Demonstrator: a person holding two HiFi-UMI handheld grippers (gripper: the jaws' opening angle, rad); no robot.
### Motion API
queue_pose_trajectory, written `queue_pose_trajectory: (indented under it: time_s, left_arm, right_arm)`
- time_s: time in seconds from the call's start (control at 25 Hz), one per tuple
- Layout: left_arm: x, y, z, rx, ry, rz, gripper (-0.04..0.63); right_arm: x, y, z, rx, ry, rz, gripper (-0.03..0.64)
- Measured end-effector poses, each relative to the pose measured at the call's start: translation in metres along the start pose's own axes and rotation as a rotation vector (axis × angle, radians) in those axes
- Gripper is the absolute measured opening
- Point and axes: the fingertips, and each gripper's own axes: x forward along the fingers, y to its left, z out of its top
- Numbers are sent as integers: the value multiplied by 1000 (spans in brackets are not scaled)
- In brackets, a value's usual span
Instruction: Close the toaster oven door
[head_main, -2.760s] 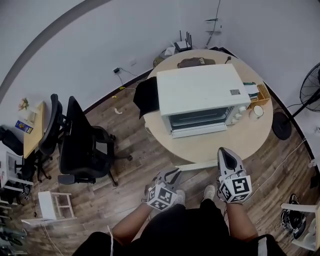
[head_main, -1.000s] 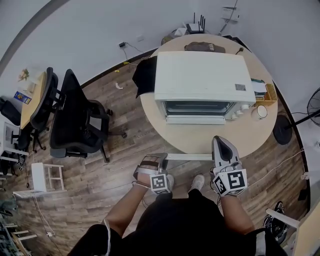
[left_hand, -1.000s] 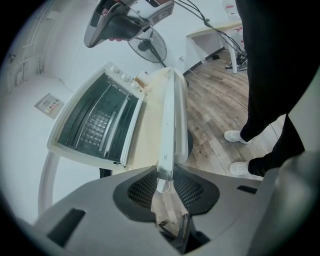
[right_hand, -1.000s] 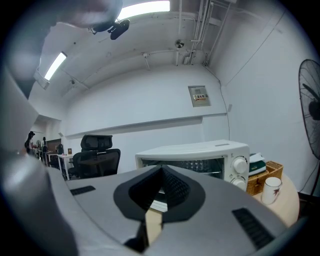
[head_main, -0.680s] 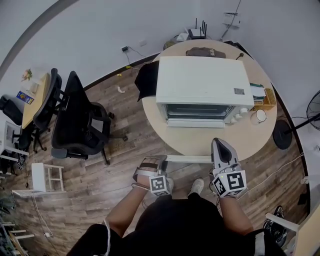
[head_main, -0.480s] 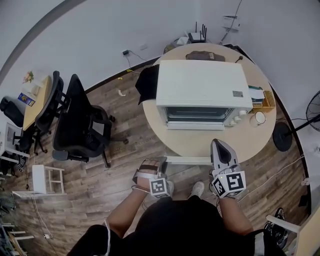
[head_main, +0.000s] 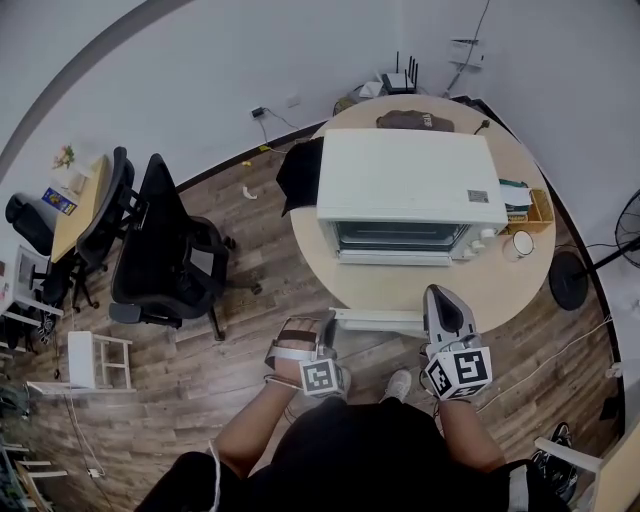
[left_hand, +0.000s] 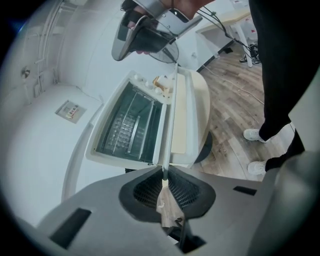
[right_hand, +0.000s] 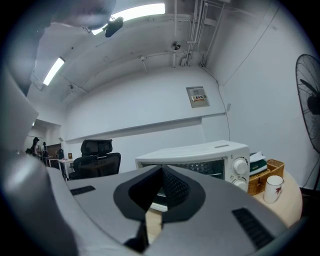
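The white toaster oven (head_main: 400, 180) stands on a round beige table (head_main: 430, 290). Its glass door (head_main: 398, 237) faces me and looks upright against the body. Both grippers hang low in front of me, short of the table's near edge and touching nothing. The left gripper (head_main: 303, 325) is over the wood floor; its jaws are closing, tips almost meeting, with nothing between them. In the left gripper view the left gripper (left_hand: 163, 172) points at the oven door (left_hand: 130, 125). The right gripper (head_main: 440, 295) is shut and empty. In its own view the right gripper (right_hand: 161, 170) faces the oven (right_hand: 200, 155).
A white mug (head_main: 522, 243) and a small wooden basket (head_main: 530, 205) sit right of the oven. A dark cloth (head_main: 405, 120) lies behind it. Two black office chairs (head_main: 165, 250) stand at the left, a fan (head_main: 625, 225) at the right. A white bar (head_main: 380, 320) sits under the table edge.
The left gripper's jaws, spread wide in the earliest frame, have drawn together. Both grippers have stayed low by my body while the head view drifted slightly.
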Motion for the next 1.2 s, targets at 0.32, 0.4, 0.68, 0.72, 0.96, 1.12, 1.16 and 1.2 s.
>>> queue_pose_trajectory:
  time_s: [0.32,0.4,0.68,0.72,0.96,1.12,1.16,1.2]
  left_arm:
    - [2,36,4,-39,8,73,34]
    - [3,48,5,-49,8,99,35]
    - [8,87,10,-55,-7,160,51]
    - [10,92,10,-56,-9,164,54]
    - [17,114,12,-34,-15,192,69]
    - [22,125,13,-24,-11,208,78]
    - [23,127,13,-24,-13,208,78]
    - [23,129,13,-22,-15,207,78]
  right_arm:
    - [5,-4,2,-11,-9,8,-3]
    - [6,-6,3,-14,-9,11,-3]
    - [12,-9,9,-19,-18,24,-3]
    - [13,-10,10,-18,-20,25,-3]
    - [18,-15,10,-12,-21,30,-3]
    - [22,-16,11,-17,-20,38,-3]
    - [23,-16,12,-16,-21,39,-3]
    - [24,-16,12,-14,-22,41,-3]
